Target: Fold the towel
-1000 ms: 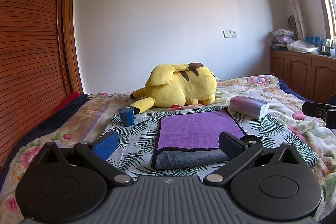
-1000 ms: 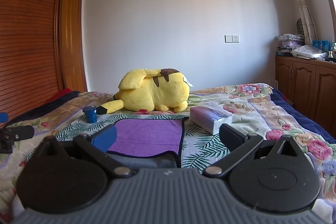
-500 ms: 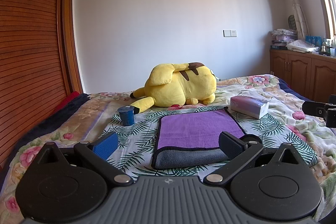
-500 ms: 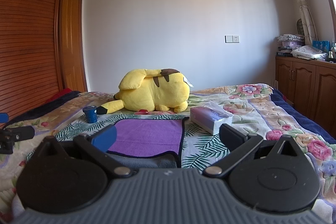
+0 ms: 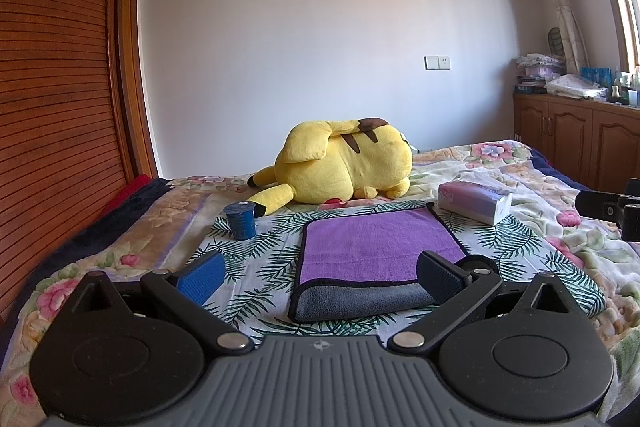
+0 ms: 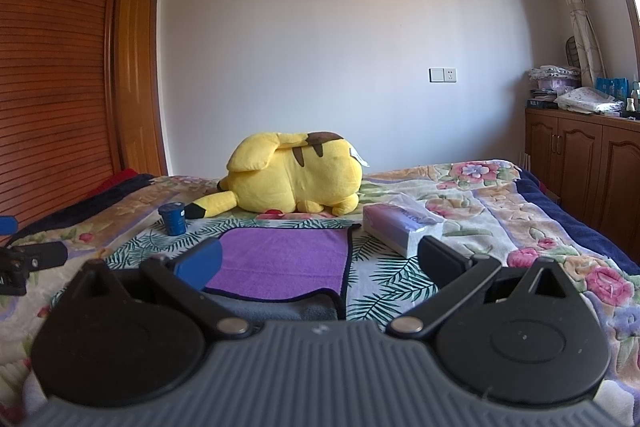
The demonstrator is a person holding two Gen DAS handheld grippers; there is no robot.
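Note:
A purple towel with black edging lies folded on the bed, its grey underside showing along the near fold. It also shows in the right wrist view. My left gripper is open and empty, held just above the bed in front of the towel's near edge. My right gripper is open and empty, over the towel's near right part. Each gripper's tip shows at the edge of the other's view.
A yellow plush toy lies behind the towel. A blue cup stands to the left, a tissue pack to the right. The bed has a floral cover. A wooden wardrobe stands left, cabinets right.

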